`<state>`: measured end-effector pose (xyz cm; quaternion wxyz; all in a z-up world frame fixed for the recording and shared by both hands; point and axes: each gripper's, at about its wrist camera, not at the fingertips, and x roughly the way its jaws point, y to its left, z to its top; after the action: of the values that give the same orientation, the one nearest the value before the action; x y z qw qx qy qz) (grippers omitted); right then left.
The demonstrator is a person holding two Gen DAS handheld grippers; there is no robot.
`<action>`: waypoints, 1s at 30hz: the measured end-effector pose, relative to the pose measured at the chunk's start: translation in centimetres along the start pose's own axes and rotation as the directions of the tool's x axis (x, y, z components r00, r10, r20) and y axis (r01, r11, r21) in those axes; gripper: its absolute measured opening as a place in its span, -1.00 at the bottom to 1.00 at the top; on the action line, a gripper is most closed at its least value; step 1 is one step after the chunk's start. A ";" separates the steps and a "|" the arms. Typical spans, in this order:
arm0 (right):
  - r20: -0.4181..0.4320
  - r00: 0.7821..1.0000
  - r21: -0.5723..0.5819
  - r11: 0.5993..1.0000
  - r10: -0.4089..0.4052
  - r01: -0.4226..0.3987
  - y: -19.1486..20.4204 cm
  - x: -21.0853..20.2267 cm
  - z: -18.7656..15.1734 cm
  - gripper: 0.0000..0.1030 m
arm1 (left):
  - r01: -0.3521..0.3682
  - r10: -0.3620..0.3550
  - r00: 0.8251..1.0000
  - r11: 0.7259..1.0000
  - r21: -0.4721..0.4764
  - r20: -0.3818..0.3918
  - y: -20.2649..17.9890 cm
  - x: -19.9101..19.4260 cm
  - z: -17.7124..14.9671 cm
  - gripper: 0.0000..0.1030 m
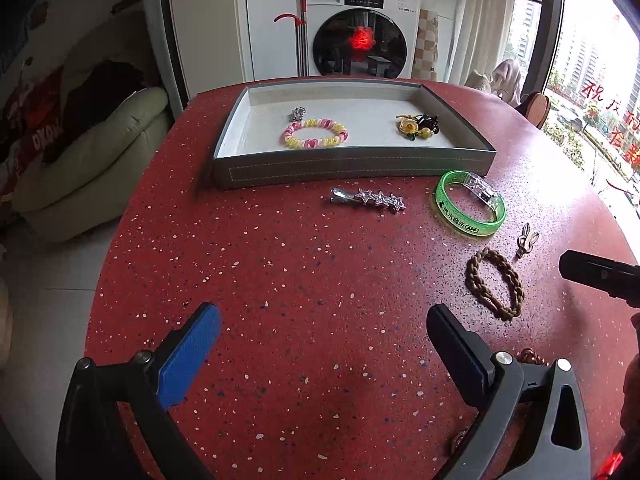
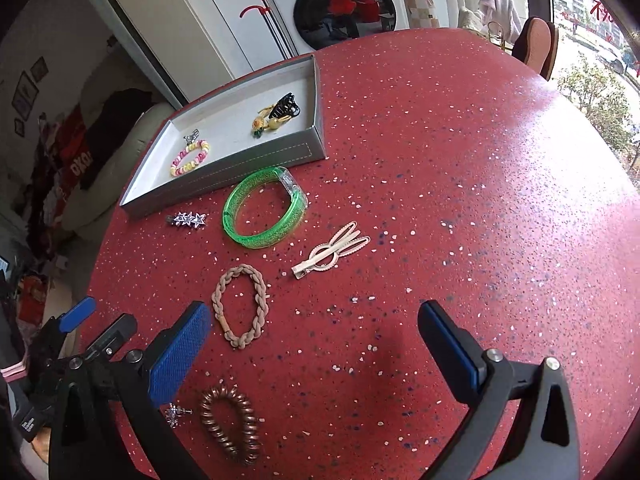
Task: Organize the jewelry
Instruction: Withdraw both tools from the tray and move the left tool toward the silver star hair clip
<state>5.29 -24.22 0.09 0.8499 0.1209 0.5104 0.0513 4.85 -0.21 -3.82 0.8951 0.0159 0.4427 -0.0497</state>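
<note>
A red speckled surface stood before a washing machine, carrying a grey tray as landmark. Nearest the tray's front wall lay the green bangle and star clip; farther out, the cream clip, braided band and coiled tie. The right claw hung with its jaws wide apart and empty, the braided band just left of it. A clean pickup likely meant straddling one strand, then lifting clear of the tray wall. The left claw gaped too, empty.
</note>
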 end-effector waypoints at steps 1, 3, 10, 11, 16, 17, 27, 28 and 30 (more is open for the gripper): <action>0.000 1.000 0.006 1.000 -0.001 0.001 -0.2 0.1 0.0 1.00 | 0.001 -0.001 1.000 1.000 0.000 0.008 0.1 0.0 0.4 1.00; 0.008 1.000 0.009 1.000 -0.011 0.011 -0.4 0.0 0.2 1.00 | 0.005 -0.005 1.000 1.000 0.008 0.028 0.1 0.2 1.4 1.00; 0.020 1.000 -0.005 1.000 -0.023 0.024 -0.4 -0.3 1.7 1.00 | 0.066 -0.080 0.994 0.983 0.171 0.079 -1.1 1.7 5.5 1.00; 0.021 0.999 -0.014 0.999 -0.029 0.030 -0.3 -0.3 2.0 1.00 | 0.077 -0.094 0.993 0.977 0.199 0.077 -1.4 2.0 5.9 1.00; 0.020 0.999 -0.041 0.998 -0.050 0.051 -0.1 -0.2 4.0 0.88 | 0.156 -0.178 0.983 0.938 0.311 0.044 -2.8 3.4 7.1 1.00; 0.015 0.999 -0.042 0.998 -0.046 0.046 -0.1 0.0 4.4 0.85 | 0.160 -0.182 0.983 0.931 0.329 0.037 -3.0 3.7 7.2 1.00; -0.055 0.998 -0.090 0.996 -0.004 -0.001 1.5 2.9 7.0 0.31 | 0.229 -0.243 0.970 0.866 0.445 -0.026 -4.5 5.0 7.7 0.99; -0.062 0.998 -0.100 0.995 -0.009 0.003 1.8 3.4 7.1 0.28 | 0.233 -0.245 0.969 0.859 0.456 -0.035 -4.6 5.2 7.7 0.87; -0.079 0.997 -0.115 0.993 -0.013 0.004 2.2 4.2 7.4 0.19 | 0.246 -0.245 0.967 0.847 0.472 -0.065 -4.9 5.7 7.6 0.81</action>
<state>13.81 -22.38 0.38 0.8347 0.0676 0.5403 0.0817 13.75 -6.10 -3.63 0.8494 0.1787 0.4163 -0.2709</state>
